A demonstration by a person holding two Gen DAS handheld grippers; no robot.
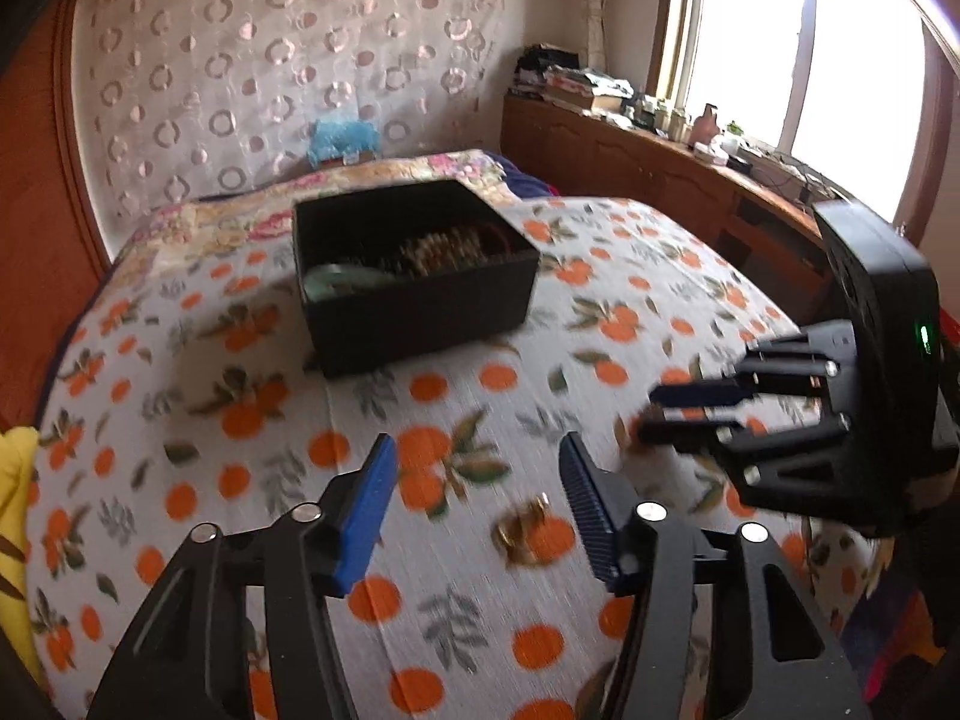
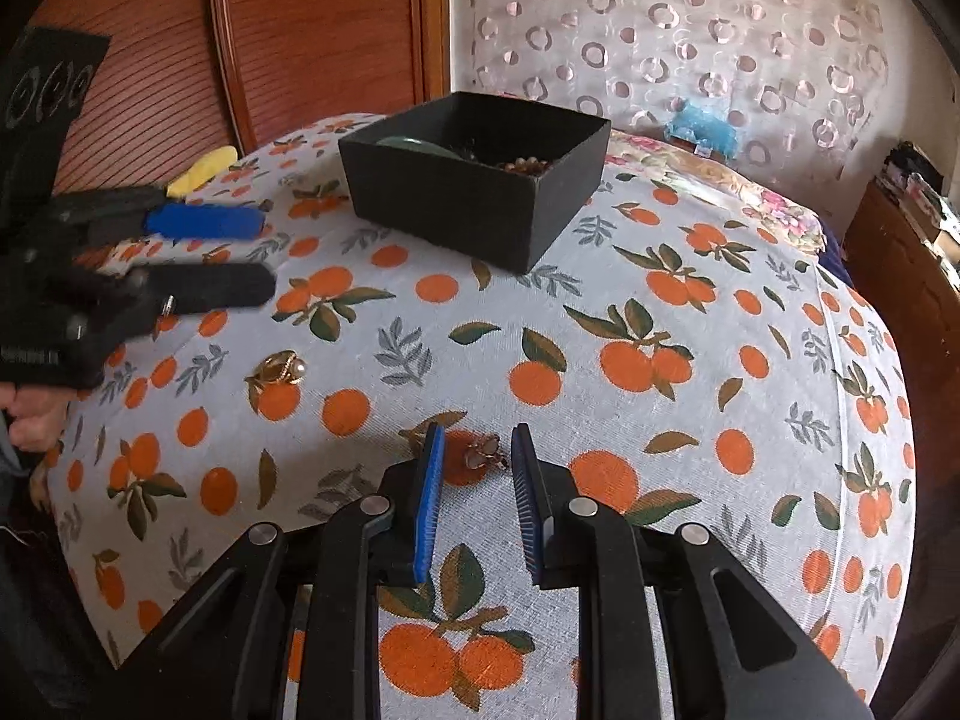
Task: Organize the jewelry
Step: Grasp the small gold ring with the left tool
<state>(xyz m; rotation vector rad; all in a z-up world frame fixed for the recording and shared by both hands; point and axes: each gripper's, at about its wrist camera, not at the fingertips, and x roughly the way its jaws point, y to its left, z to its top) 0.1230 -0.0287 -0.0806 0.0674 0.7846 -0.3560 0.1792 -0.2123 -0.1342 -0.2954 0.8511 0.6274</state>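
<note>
A black jewelry box (image 1: 414, 276) stands on the orange-print cloth (image 1: 420, 408) and holds a green bangle and beaded pieces; it also shows in the right wrist view (image 2: 480, 180). My left gripper (image 1: 477, 456) is open above a gold brooch (image 1: 522, 525), which lies blurred between its fingers. My right gripper (image 2: 477, 438) is open around a small gold piece with pale stones (image 2: 483, 453) on the cloth. A gold brooch with a pearl (image 2: 279, 369) lies to the left, below the left gripper (image 2: 264, 255). The right gripper (image 1: 648, 414) appears at right in the left wrist view.
The cloth covers a bed with a floral quilt (image 1: 384, 180) behind the box. A wooden cabinet (image 1: 630, 150) with clutter runs under the window at right. A yellow object (image 2: 201, 171) lies at the bed's left edge. Wooden wardrobe doors (image 2: 270, 30) stand behind.
</note>
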